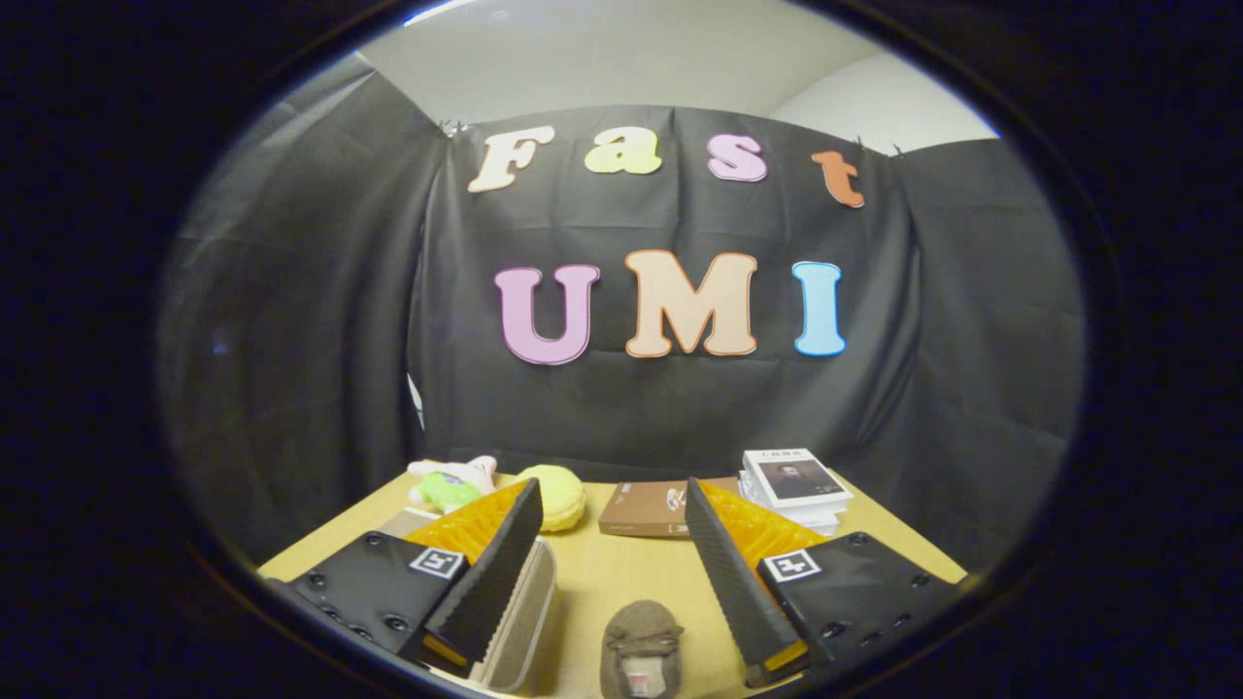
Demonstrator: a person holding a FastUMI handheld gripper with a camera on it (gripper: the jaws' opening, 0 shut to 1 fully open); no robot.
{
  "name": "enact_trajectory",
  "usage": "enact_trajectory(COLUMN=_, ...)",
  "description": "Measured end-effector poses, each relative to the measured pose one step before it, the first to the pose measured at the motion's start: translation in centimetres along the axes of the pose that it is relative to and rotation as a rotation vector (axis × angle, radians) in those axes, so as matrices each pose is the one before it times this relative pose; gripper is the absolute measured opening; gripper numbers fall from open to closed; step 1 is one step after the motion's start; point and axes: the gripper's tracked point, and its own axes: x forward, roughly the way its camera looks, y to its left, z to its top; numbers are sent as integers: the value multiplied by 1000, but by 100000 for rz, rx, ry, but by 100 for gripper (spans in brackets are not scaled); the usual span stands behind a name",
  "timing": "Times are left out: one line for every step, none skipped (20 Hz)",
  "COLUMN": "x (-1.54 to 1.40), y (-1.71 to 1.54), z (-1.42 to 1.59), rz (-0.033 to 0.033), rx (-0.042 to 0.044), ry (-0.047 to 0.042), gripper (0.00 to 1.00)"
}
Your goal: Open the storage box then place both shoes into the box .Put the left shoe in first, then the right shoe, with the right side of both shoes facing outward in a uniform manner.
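Right now the gripper point(612, 553) is spread wide, holding nothing. One shoe point(640, 658) lies on the table point(621, 573) between the fingers, slightly right of centre, long axis pointing roughly straight ahead. The storage box point(520, 621), probably lid still shut, sits just under the left finger. Beyond: a brown book point(646, 510), a yellow plush point(555, 495).

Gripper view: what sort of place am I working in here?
Looks like a small recording booth, not a lived-in room: black cloth wall hung behind a wooden table set with props, a stack of books, a plush toy, a shoe. The gripper is open above it.
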Motion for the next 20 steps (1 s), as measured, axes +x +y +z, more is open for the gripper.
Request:
enact_trajectory(x=-156, y=-766, z=113, rz=-138, rx=2935, ry=-1461, gripper=96)
enact_trajectory(x=-203, y=-597, z=-43, rz=166, rx=3645, ry=-1613, gripper=96)
enact_trajectory(x=-100, y=-247, z=-248, rz=1019, rx=4743, ry=-1221, gripper=96)
enact_trajectory(x=-274, y=-191, z=-353, rz=776, rx=5685, ry=-650, gripper=96)
enact_trajectory(x=-314, y=-246, z=-521, rz=1311, rx=6580, ry=-640, gripper=96)
enact_trajectory(x=-286, y=-64, z=-397, rz=1144, rx=6909, ry=-468, gripper=96)
enact_trajectory(x=-332, y=-368, z=-626, rz=541, rx=7124, ry=-616, gripper=96)
enact_trajectory(x=-380, y=-402, z=-545, rz=73, rx=7073, ry=-345, gripper=96)
enact_trajectory(x=-358, y=-497, z=-716, rz=-591, rx=7077, ry=-156, gripper=96)
enact_trajectory(x=-562, y=-717, z=-662, rz=-1473, rx=6724, ry=171, gripper=96)
enact_trajectory(x=-358, y=-622, z=-680, rz=-943, rx=6371, ry=-487, gripper=96)
enact_trajectory(x=-395, y=-642, z=-344, rz=-1110, rx=5706, ry=-756, gripper=96)
enact_trajectory(x=-252, y=-802, z=-442, rz=-1249, rx=5023, ry=-200, gripper=96)
enact_trajectory(x=-344, y=-736, z=-514, rz=-1497, rx=4086, ry=88, gripper=96)
enact_trajectory(x=-459, y=-802, z=-622, rz=-1489, rx=3620, ry=371, gripper=96)
enact_trajectory(x=-182, y=-767, z=-503, rz=-1227, rx=3270, ry=77, gripper=96)
enact_trajectory(x=-190, y=-681, z=-619, rz=-960, rx=3863, ry=153, gripper=96)
enact_trajectory(x=-83, y=-562, z=-409, rz=-556, rx=4557, ry=8, gripper=96)
enact_trajectory(x=-171, y=-514, z=-227, rz=-890, rx=4670, ry=-550, gripper=96)
enact_trajectory(x=-37, y=-511, z=-143, rz=-441, rx=4366, ry=-822, gripper=96)
